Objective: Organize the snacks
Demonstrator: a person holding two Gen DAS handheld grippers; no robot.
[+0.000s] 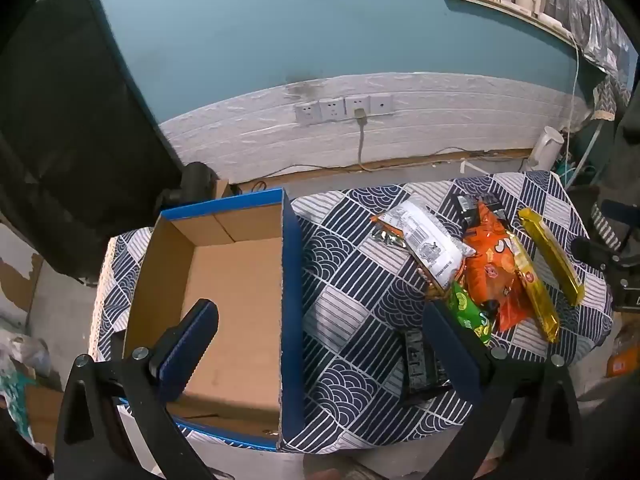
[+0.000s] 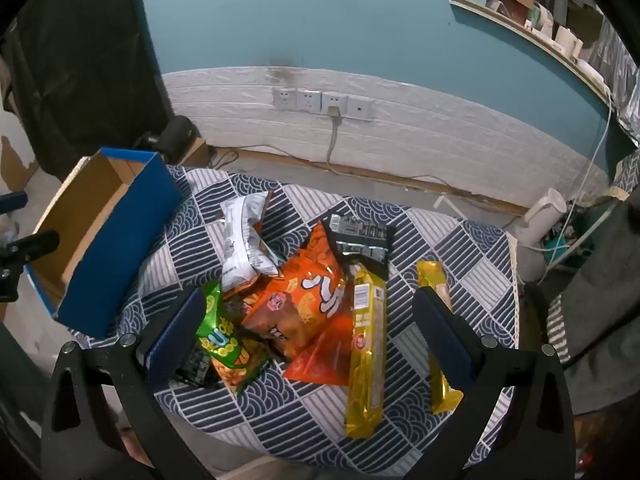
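Observation:
An empty cardboard box with blue outer walls stands on the left of the table; it also shows in the right wrist view. A pile of snack packets lies to its right: a white bag, an orange bag, a green bag, a black packet and two long gold bars. My left gripper is open and empty, above the box's right wall. My right gripper is open and empty, above the pile.
The table wears a blue and white patterned cloth. A second black packet lies near its front edge. A white kettle stands on the floor at the right. Wall sockets and a cable are behind.

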